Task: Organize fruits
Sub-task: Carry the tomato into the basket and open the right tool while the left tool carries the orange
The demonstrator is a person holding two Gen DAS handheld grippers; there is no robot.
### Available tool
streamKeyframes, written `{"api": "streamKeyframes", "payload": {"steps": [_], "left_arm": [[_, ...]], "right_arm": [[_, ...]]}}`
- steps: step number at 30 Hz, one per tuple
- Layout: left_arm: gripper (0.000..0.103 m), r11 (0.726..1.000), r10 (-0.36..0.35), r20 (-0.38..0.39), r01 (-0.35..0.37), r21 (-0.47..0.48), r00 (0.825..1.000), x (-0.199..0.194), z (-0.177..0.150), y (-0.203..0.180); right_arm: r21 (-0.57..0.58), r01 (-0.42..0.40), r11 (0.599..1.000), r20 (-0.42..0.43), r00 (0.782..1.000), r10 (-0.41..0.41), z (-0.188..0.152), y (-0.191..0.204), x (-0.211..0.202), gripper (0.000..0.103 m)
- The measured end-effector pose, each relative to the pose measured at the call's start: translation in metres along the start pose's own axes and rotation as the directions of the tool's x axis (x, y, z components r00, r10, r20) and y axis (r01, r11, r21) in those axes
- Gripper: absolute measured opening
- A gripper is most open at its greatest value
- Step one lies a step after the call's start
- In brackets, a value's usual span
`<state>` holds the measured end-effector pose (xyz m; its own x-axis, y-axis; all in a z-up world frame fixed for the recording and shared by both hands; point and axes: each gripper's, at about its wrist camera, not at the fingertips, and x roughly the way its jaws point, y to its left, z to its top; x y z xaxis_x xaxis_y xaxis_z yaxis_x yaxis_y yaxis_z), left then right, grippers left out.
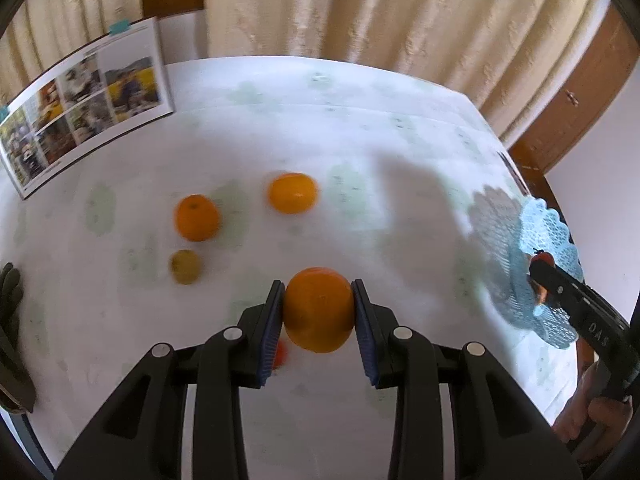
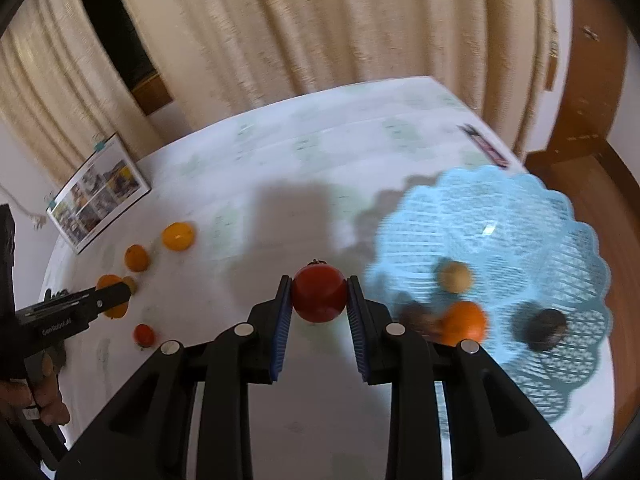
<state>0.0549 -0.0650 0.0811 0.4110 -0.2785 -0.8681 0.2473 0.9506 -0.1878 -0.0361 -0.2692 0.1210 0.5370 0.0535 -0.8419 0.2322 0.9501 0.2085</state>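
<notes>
Currently, my left gripper [image 1: 319, 308] clamps an orange [image 1: 319, 310]; my right gripper [image 2: 319, 299] clamps a tomato [image 2: 319, 294], blue basket [image 2: 560, 216] at three o'clock, its fruits blurred.

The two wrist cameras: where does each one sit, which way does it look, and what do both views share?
Left wrist: sits on the left gripper, looking steeply down along its fingers, shut on an orange; the right gripper enters at the right edge.
Right wrist: sits on the right gripper, looking down at its fingers, shut on a red tomato, beside the blue basket; the left gripper and a hand show at left.
Shared: white table, basket, loose oranges, photo booklet, curtain.
</notes>
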Motion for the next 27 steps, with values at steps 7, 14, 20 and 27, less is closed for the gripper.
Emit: {"api": "streamKeyframes", "payload": {"steps": [7,14,20,27], "left_arm": [[0.034,0.998,-0.032,-0.004,0.032,0.057,0.999,0.004,-0.004,-0.047],[0.034,0.991,-0.064,-0.014,0.065,0.113,0.998,0.008,-0.011,-0.093],[0.034,0.983,-0.091,-0.024,0.093,0.160,0.996,0.012,-0.017,-0.130],[0.034,0.971,-0.117,-0.042,0.123,0.206,0.992,0.018,-0.024,-0.167]], "right_arm": [[0.059,0.044,0.997,0.020,0.999,-0.045,-0.009,-0.051,-0.023,0.028],[0.090,0.076,0.993,0.016,0.997,-0.078,-0.025,-0.086,-0.040,0.028],[0.121,0.090,0.989,0.009,0.996,-0.091,-0.036,-0.112,-0.048,0.035],[0.146,0.125,0.981,0.050,0.990,-0.133,-0.041,-0.130,-0.064,0.068]]}}
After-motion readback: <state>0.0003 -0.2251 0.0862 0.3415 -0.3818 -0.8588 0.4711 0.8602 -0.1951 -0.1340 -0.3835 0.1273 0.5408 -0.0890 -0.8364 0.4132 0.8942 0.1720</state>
